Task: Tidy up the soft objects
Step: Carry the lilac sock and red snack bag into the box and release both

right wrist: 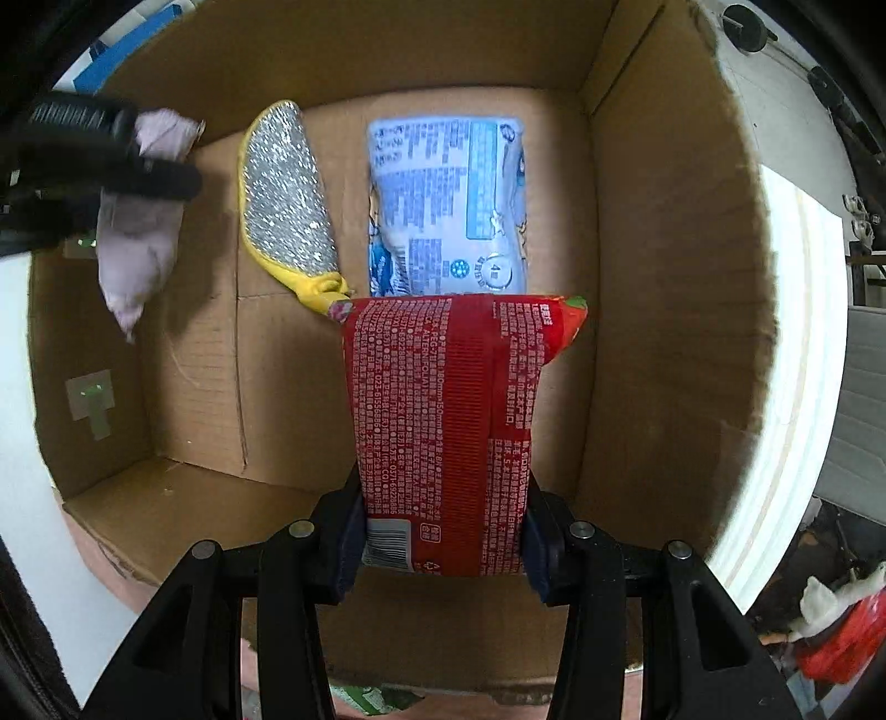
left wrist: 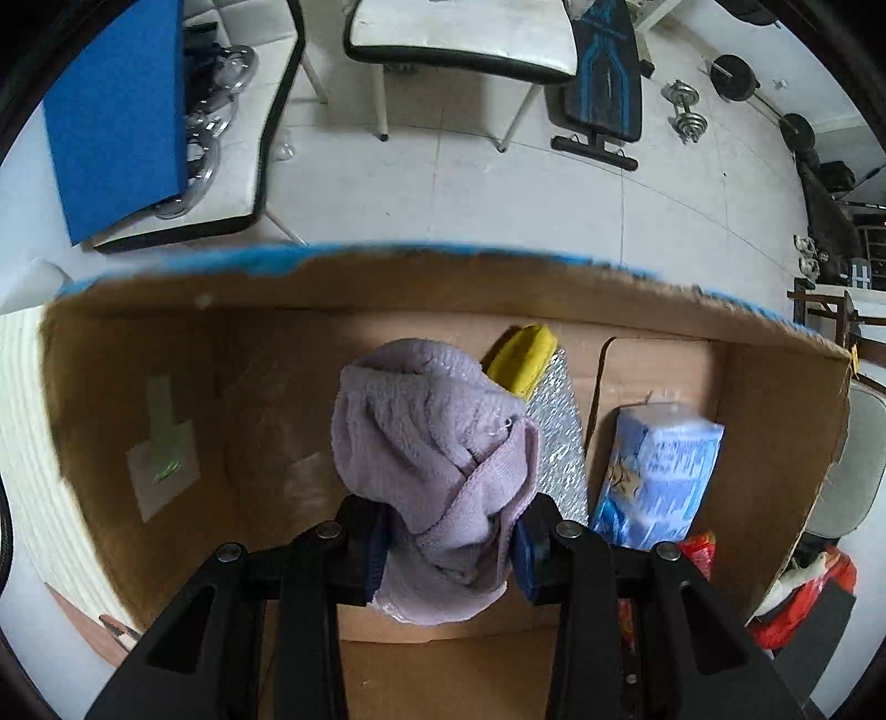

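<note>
My left gripper (left wrist: 448, 548) is shut on a lilac towel (left wrist: 432, 443) and holds it over the open cardboard box (left wrist: 166, 343); the towel hangs from it in the right wrist view (right wrist: 138, 243) at the box's left side. My right gripper (right wrist: 443, 548) is shut on a red soft pack (right wrist: 443, 421), held above the box floor. On the box floor lie a silver and yellow scouring pad (right wrist: 288, 205) and a light blue tissue pack (right wrist: 448, 205). Both also show in the left wrist view, the pad (left wrist: 531, 376) and the blue pack (left wrist: 653, 471).
The box (right wrist: 664, 277) stands on a white round surface (right wrist: 797, 387). Beyond it are white chairs (left wrist: 459, 33), a blue board (left wrist: 116, 116), a bench and dumbbells (left wrist: 686, 111) on the tiled floor. Red and white items (right wrist: 841, 626) lie low at the right.
</note>
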Motion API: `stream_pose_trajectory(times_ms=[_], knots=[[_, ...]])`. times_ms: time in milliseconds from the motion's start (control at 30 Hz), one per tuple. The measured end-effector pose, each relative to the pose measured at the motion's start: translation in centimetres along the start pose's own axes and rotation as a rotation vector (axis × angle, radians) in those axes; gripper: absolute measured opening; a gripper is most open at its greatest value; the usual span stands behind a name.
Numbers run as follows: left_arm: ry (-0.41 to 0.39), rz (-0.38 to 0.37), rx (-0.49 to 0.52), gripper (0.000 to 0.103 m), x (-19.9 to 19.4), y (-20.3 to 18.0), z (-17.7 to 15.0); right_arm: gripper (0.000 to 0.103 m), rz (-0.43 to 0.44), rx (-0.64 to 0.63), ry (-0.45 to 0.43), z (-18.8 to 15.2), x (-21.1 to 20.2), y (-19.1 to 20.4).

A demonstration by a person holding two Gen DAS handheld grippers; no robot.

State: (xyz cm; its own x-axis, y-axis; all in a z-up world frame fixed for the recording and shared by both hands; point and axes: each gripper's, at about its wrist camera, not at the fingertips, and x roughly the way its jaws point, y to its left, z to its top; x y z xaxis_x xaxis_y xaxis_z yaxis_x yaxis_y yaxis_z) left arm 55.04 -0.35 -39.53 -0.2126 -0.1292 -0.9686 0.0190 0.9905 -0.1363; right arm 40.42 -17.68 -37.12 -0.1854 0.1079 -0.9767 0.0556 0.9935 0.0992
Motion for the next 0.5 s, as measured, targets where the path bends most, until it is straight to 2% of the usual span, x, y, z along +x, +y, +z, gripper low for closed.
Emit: stream_pose_trajectory(times_ms=[133, 167, 200, 267, 300, 333, 367, 400, 500], knots=[[0.06, 0.009, -0.022, 0.038, 0.8, 0.1, 1.0, 0.05, -0.016, 0.001, 0.018, 0.5, 0.6, 0.4], [0.071, -0.004, -0.038, 0.039, 1.0, 0.2, 1.2, 0.054, -0.016, 0.002, 0.023, 0.9, 0.8, 0.7], [0.083, -0.032, -0.053, 0.043, 1.0, 0.4, 1.3, 0.062, -0.012, 0.002, 0.03, 1.3, 0.9, 1.1], [0.067, -0.053, -0.06, 0.058, 0.2, 0.5, 1.2, 0.068, 0.005, 0.011, 0.027, 2.2, 0.7, 2.1], [0.044, -0.039, -0.054, 0.072, -0.5, 0.4, 1.1, 0.071, 0.014, 0.014, 0.024, 2.2, 0.3, 2.3], [0.023, -0.031, -0.048, 0.081, -1.3, 0.5, 0.9, 0.075, 0.009, 0.015, 0.018, 2.2, -0.2, 2.5], [0.012, -0.028, -0.045, 0.084, -1.8, 0.6, 0.6, 0.084, 0.005, 0.012, 0.007, 2.2, -0.6, 2.7], [0.003, -0.028, -0.041, 0.086, -2.5, 0.6, 0.2, 0.088, 0.005, 0.008, -0.009, 2.2, -1.3, 2.9], [-0.033, -0.023, -0.023, 0.09, -4.4, 0.6, -1.3, 0.09, 0.015, 0.013, -0.029, 2.4, -2.9, 3.4]])
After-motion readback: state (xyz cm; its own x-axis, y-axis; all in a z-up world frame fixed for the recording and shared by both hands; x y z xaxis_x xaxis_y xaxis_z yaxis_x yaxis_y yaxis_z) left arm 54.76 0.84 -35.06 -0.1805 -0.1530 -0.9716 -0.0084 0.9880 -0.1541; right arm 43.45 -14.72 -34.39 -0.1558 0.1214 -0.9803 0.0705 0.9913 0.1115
